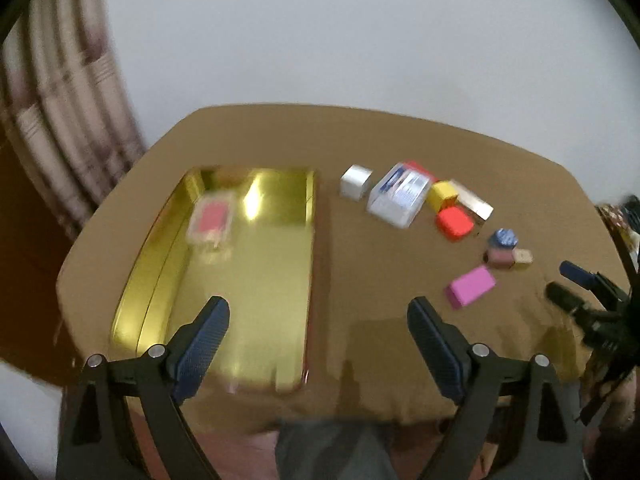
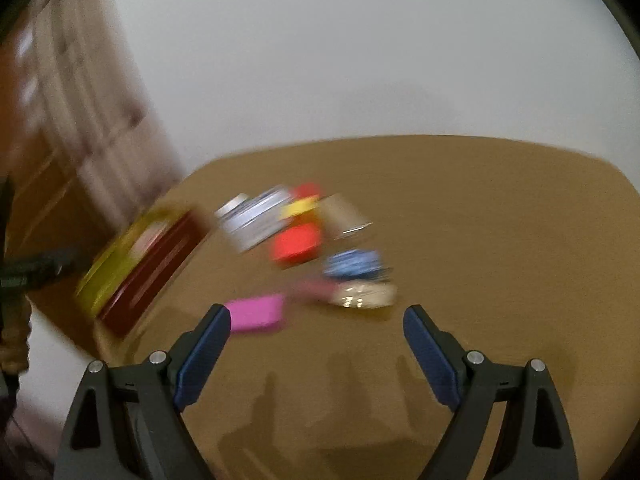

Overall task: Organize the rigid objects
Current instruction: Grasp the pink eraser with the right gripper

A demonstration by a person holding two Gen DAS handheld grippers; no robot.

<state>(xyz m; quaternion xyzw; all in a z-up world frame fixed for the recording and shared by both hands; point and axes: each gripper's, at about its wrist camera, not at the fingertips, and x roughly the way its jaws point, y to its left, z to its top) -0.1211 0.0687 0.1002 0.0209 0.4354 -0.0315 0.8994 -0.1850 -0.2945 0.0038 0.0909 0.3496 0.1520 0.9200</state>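
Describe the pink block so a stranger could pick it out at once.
On the brown table, right of the gold tray, lies a scatter of small boxes. The pink block lies nearest the viewer, apart from the rest: flat, plain, and the only pink one.

So the left gripper [image 1: 318, 320] is hanging over the near edge of a brown table [image 1: 360, 140] with its jaws spread wide and nothing between them. Under its left finger sits a shiny gold tray [image 1: 256, 280], and inside, toward the far left corner, there's one small pinkish-red packet [image 1: 211, 220], kinda blurry. Off to the right of the tray is a loose bunch of stuff on the table: a white box [image 1: 355, 182], a bigger blue-and-white box [image 1: 400, 196], a yellow block [image 1: 440, 194], a red case [image 1: 455, 222], and nearer, a pink block [image 1: 471, 286]. The right gripper [image 1: 568, 280] pokes in at the right edge.
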